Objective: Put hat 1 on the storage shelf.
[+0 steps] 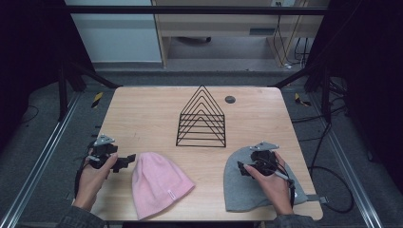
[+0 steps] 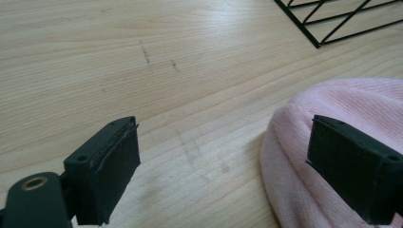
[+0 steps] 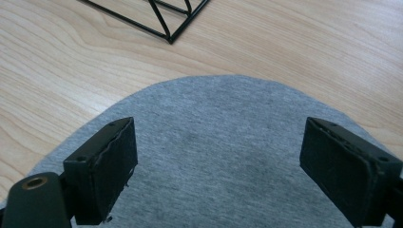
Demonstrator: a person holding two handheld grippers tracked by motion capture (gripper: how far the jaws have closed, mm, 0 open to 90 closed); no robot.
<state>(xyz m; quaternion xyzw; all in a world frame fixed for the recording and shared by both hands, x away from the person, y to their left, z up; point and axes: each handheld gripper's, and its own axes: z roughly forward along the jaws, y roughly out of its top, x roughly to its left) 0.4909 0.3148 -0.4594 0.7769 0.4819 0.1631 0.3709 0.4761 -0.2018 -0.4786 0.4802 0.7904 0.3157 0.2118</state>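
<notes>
Two tools, jaws apart: left tool just beside pink hat; right tool over grey hat, table's near edge.

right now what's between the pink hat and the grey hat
Only bare table, as the high view shows. The pink hat and grey hat lie apart; the wire rack stands farther back, not between them.

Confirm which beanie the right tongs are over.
The grey beanie, at the table's near right corner. The right tongs sit open above it, with grey fabric between the jaws in the right gripper view. The pink beanie lies beside the left tongs.
</notes>
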